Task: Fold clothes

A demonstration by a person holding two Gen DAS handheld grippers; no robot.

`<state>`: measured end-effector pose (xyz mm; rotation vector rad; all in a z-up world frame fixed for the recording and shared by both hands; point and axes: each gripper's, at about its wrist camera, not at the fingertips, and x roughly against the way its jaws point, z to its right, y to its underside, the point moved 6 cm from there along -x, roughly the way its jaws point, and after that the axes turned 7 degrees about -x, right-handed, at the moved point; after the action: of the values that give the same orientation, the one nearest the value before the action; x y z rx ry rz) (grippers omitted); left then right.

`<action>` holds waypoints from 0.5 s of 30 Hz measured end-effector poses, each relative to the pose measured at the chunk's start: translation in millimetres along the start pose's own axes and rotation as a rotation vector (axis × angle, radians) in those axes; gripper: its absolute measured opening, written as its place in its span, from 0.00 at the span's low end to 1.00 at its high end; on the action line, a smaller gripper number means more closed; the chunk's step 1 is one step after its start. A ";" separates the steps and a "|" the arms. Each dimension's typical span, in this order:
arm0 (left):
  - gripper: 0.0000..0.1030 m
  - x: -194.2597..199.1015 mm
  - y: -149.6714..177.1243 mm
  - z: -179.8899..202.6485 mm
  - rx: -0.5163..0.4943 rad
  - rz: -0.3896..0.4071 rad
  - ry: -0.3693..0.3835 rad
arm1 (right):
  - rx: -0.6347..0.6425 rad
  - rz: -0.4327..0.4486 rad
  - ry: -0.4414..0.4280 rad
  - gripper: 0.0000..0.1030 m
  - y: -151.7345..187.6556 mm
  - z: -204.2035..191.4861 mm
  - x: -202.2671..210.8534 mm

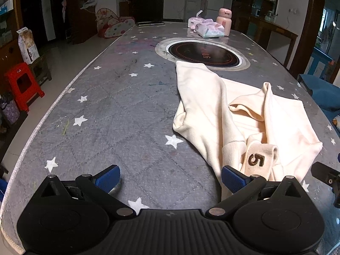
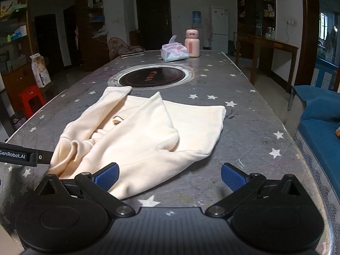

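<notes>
While both hand-held grippers gape wide, empty, just beside the cream sweatshirt, we should pinch its near hem evenly.

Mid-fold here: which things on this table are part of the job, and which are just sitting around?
Part of the job:
- cream garment, sleeves folded inward, number 5 patch
- left tool, open
- right tool, open

Just lying about:
- tissue pack
- pink bottle
- round cooktop inset
</notes>
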<state>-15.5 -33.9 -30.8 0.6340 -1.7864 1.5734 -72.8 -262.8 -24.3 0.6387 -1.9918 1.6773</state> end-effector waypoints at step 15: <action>1.00 -3.3 -5.6 4.2 -0.018 -0.005 0.003 | 0.020 -0.009 -0.036 0.99 -4.2 -11.6 -6.3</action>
<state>-9.9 -39.2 -29.8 0.6271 -1.7938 1.5525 -64.7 -251.6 -23.1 0.6883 -1.9964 1.6940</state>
